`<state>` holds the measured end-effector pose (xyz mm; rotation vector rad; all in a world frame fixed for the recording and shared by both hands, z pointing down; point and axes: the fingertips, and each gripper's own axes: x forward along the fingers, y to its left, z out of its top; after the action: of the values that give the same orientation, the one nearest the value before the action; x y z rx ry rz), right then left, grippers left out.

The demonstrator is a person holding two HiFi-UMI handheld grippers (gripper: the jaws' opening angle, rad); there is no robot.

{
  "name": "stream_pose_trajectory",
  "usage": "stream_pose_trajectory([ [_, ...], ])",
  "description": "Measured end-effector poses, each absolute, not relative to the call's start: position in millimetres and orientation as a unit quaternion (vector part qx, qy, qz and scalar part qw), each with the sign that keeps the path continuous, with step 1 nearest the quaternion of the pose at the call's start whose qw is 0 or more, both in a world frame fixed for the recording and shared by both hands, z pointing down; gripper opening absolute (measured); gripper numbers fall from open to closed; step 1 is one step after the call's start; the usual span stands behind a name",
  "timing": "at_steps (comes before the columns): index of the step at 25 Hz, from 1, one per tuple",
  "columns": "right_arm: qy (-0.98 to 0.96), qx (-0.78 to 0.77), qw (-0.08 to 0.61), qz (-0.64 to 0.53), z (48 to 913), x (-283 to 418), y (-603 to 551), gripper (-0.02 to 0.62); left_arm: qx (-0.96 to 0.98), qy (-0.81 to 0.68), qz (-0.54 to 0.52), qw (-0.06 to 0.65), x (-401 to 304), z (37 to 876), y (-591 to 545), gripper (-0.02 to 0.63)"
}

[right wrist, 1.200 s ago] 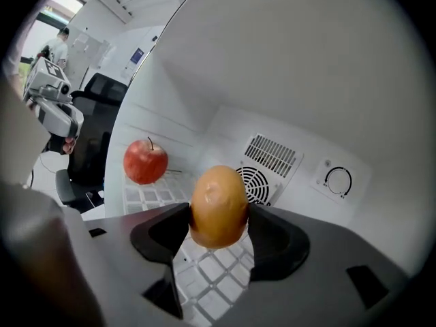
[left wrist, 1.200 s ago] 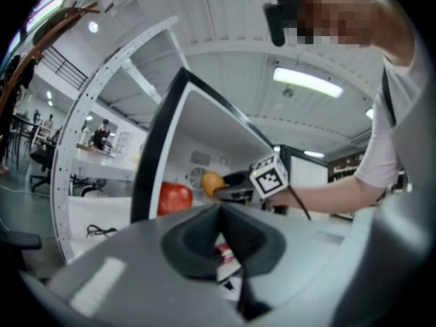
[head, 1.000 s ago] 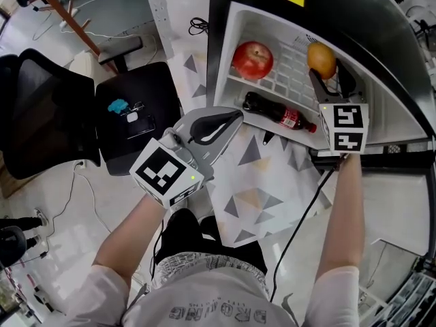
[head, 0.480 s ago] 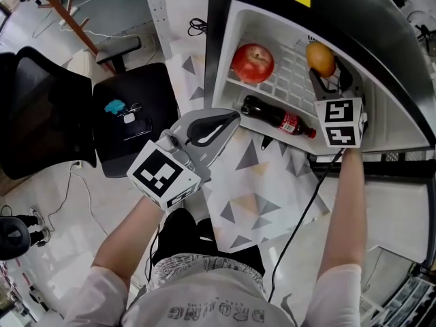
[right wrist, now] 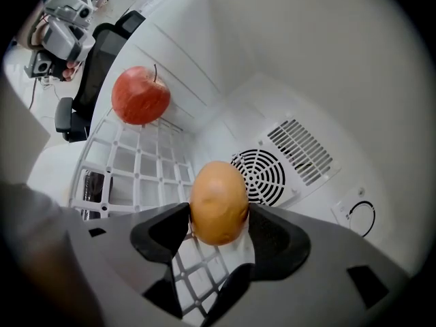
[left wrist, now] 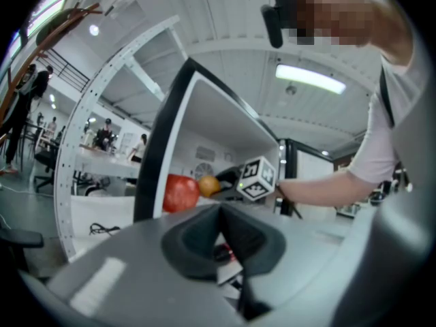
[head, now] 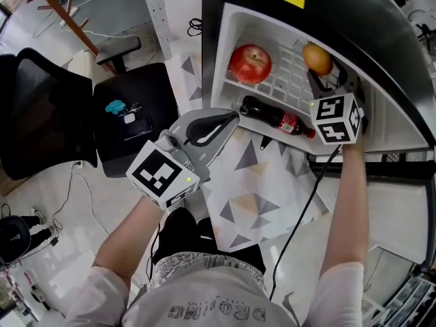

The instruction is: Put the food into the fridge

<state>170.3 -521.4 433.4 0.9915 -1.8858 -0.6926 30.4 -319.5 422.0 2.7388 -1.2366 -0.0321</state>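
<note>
A small fridge (head: 225, 53) stands open with a white wire shelf (head: 289, 80) inside. A red apple (head: 250, 63) lies on the shelf's left part (right wrist: 140, 95). My right gripper (head: 327, 80) reaches into the fridge over the shelf (right wrist: 136, 162) and is shut on an orange fruit (right wrist: 218, 201), both pads against its sides. A cola bottle (head: 276, 115) lies on its side below the shelf. Outside the fridge, my left gripper (head: 225, 122) is shut with nothing in it, pointing toward the opening (left wrist: 219, 213).
A fan vent (right wrist: 262, 172) sits in the fridge's back wall, behind the fruit. On the floor lie a patterned mat (head: 266, 182) and a black cable (head: 303, 216). A black office chair (head: 41, 114) and a black seat holding small items (head: 133, 118) stand to the left.
My right gripper has moved slightly deeper into the fridge and leftward with the orange fruit. The left gripper has barely moved.
</note>
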Motion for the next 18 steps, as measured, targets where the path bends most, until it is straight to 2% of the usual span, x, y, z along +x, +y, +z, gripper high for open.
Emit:
stream_pose_trajectory([
  [18,-0.755,0.390,0.453,-0.269,429,171,-513,0.268,0.914,-0.401,-0.015,0.068,25,406,-314,0.008],
])
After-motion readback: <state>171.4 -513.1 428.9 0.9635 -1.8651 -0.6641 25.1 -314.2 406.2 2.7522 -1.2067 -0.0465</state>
